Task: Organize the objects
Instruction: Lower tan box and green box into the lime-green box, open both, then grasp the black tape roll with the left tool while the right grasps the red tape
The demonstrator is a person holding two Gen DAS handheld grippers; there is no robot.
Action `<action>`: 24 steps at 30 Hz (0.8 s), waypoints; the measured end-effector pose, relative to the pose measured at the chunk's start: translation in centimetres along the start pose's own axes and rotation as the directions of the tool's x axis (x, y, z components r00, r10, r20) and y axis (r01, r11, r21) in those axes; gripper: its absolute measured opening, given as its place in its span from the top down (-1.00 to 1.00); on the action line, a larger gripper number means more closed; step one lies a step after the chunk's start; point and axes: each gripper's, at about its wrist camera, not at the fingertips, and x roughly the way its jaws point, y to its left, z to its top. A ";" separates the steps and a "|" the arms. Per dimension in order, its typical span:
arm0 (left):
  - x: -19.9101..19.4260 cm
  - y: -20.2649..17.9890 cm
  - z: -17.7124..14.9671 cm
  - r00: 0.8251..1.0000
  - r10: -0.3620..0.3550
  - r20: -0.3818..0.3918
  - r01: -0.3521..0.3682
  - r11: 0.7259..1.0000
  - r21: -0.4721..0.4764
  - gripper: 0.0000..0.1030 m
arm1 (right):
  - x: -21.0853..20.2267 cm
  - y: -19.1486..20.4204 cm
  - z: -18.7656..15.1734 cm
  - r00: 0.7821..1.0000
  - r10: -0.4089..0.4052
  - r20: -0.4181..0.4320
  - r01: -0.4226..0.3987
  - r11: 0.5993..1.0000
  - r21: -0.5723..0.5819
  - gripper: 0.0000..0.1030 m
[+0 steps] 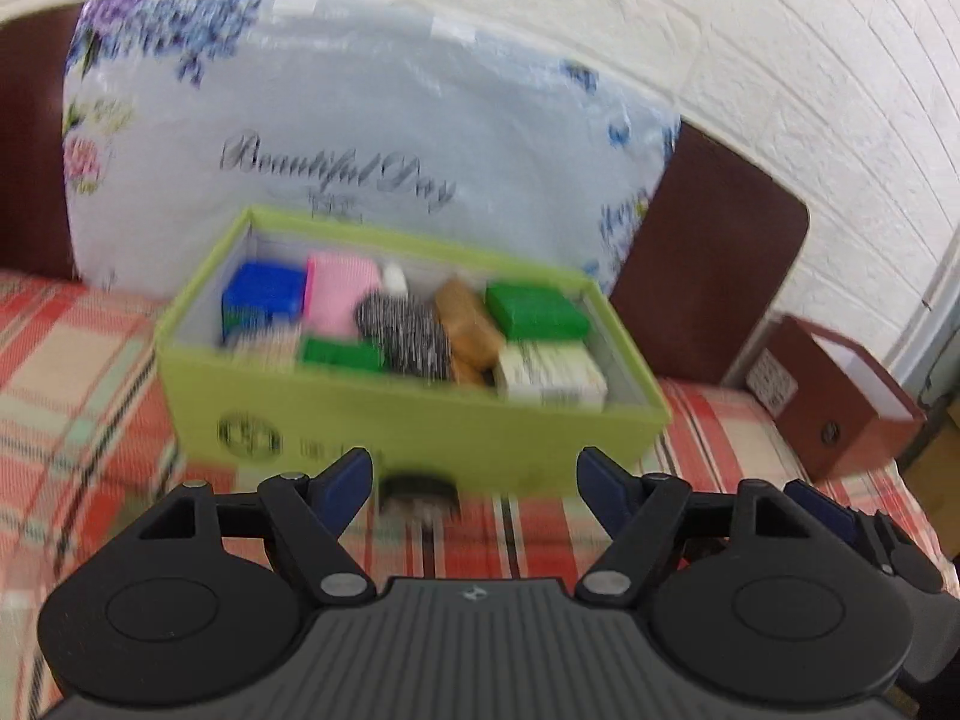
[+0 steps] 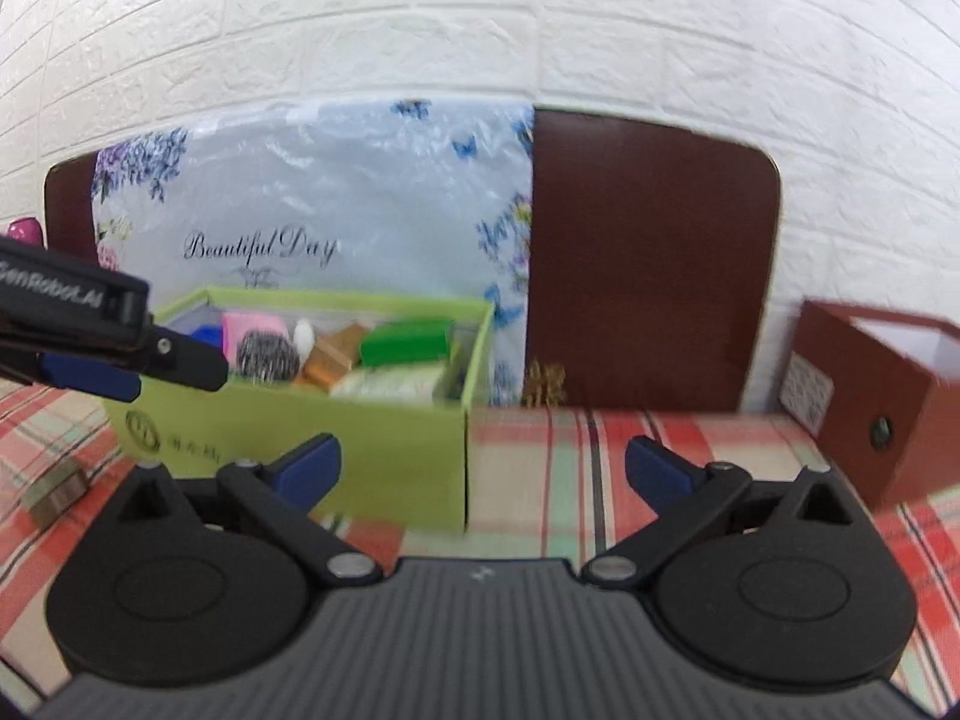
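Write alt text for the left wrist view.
An open left gripper with nothing between its jaws faces a green box packed with small items on a plaid cloth. A small dark object lies before the box; a floral bag stands behind.

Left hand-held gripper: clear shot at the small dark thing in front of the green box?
Probably yes. The left hand-held gripper is open and empty, the small dark thing lies on the plaid cloth just ahead, nothing between; green box sits behind it.
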 end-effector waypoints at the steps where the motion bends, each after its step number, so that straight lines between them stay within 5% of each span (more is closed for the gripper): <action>1: -0.2 0.1 -1.1 1.000 -0.001 -0.021 0.001 1.000 -0.011 -0.52 | -0.5 -0.1 -0.8 1.000 0.001 -0.019 -0.001 1.000 0.010 -1.00; 9: -0.6 0.9 -7.1 0.989 0.024 -0.146 -0.030 0.999 -0.039 -0.52 | -3.2 -0.5 -6.3 0.987 0.027 -0.156 -0.011 0.995 0.099 -0.89; 16: -1.8 1.4 -7.5 0.993 0.034 -0.110 -0.040 0.998 -0.053 -0.52 | -1.7 0.5 -5.0 0.995 0.028 -0.098 -0.027 0.999 0.019 -0.40; 21: -1.1 1.4 -5.8 0.996 0.040 -0.080 -0.045 0.997 -0.057 -0.52 | 1.0 0.6 -3.1 0.998 0.024 -0.064 -0.022 0.999 0.029 -0.28; 23: -0.2 1.5 -4.6 0.998 0.044 -0.051 -0.047 0.997 -0.058 -0.52 | 1.9 0.6 -2.9 0.996 0.032 -0.081 -0.031 0.999 0.022 0.18; 24: 0.4 1.6 -4.0 0.998 0.049 -0.040 -0.051 0.997 -0.061 -0.52 | 2.1 0.5 -3.0 0.994 0.041 -0.101 -0.039 0.999 0.024 0.25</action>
